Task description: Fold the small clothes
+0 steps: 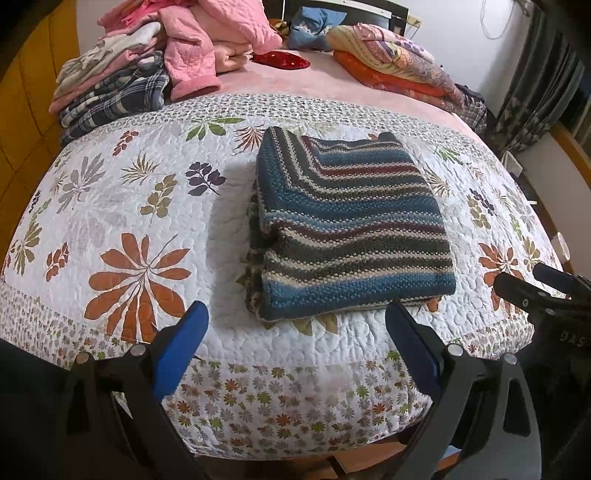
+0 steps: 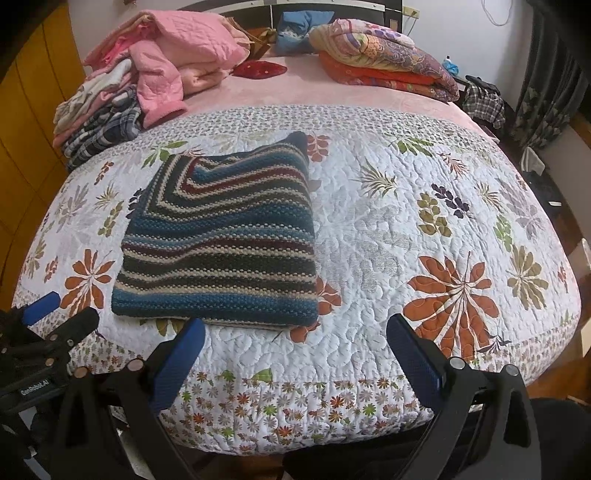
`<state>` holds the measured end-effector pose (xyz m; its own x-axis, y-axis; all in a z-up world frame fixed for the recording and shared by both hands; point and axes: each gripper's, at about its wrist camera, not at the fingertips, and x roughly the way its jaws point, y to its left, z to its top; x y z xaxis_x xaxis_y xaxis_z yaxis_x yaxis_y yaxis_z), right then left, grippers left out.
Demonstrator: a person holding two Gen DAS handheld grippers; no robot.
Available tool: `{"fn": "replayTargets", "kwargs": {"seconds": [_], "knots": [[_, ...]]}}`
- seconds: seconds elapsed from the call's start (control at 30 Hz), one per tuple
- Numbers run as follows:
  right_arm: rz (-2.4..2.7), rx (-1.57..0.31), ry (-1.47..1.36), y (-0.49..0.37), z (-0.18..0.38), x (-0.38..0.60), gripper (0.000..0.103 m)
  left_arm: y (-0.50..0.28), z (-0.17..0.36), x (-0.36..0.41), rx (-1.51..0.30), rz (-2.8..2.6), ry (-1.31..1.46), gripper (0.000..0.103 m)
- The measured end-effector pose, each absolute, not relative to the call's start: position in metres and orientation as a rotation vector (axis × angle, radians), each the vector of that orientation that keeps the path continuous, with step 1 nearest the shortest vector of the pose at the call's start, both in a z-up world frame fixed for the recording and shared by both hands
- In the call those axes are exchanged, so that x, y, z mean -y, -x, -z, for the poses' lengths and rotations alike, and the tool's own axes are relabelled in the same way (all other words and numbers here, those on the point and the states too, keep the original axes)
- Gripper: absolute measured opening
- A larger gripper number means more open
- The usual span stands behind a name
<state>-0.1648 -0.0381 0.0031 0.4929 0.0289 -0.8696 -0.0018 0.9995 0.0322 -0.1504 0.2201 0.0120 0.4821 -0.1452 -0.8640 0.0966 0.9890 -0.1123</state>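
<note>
A striped knitted garment (image 1: 347,229) in blue, dark green, maroon and cream lies folded into a thick rectangle on the floral quilt (image 1: 122,206); the right wrist view has it (image 2: 221,243) left of centre. My left gripper (image 1: 295,314) hovers open just in front of its near edge, nothing between the blue pads. My right gripper (image 2: 295,326) is open too, level with the garment's near right corner, and holds nothing. Each gripper shows at the edge of the other's view: the right one (image 1: 532,284), the left one (image 2: 55,314).
A pile of pink, plaid and pale clothes (image 1: 147,62) sits at the far left of the bed. Folded patterned blankets (image 1: 395,62) lie far right, a red cushion (image 1: 282,61) and a blue pillow (image 1: 314,27) between them. Curtains (image 1: 535,92) hang on the right.
</note>
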Motion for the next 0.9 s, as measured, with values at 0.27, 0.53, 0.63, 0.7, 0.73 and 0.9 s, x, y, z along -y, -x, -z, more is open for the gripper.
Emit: {"fn": "replayTargets", "kwargs": {"seconds": [0.27,0.53,0.63,0.7,0.73,0.9], "knots": [[-0.014,-1.054,-0.022,0.1643,-0.0021,0.0385,0.099,0.1505,-0.0117,-0.2181,-1.056,0.149,0.04,0.096],[-0.017,-1.054,-0.029,0.164,-0.0026,0.0397,0.099,0.1499,-0.0112,-0.2173,-1.055,0.143,0.035,0.096],[-0.017,-1.056,-0.03,0.164,-0.0029,0.0393,0.099,0.1499,-0.0116,-0.2175,-1.052,0.141,0.033,0.096],[-0.018,-1.059,-0.036,0.164,-0.0026,0.0398,0.099,0.1499,-0.0118,-0.2181,-1.049,0.139,0.032,0.096],[-0.017,-1.059,-0.04,0.1644,-0.0024,0.0394,0.099,0.15,-0.0123,-0.2183,-1.046,0.138,0.031,0.096],[-0.016,-1.061,-0.045,0.1641,-0.0019,0.0408,0.099,0.1499,-0.0125,-0.2183,-1.046,0.138,0.032,0.096]]}}
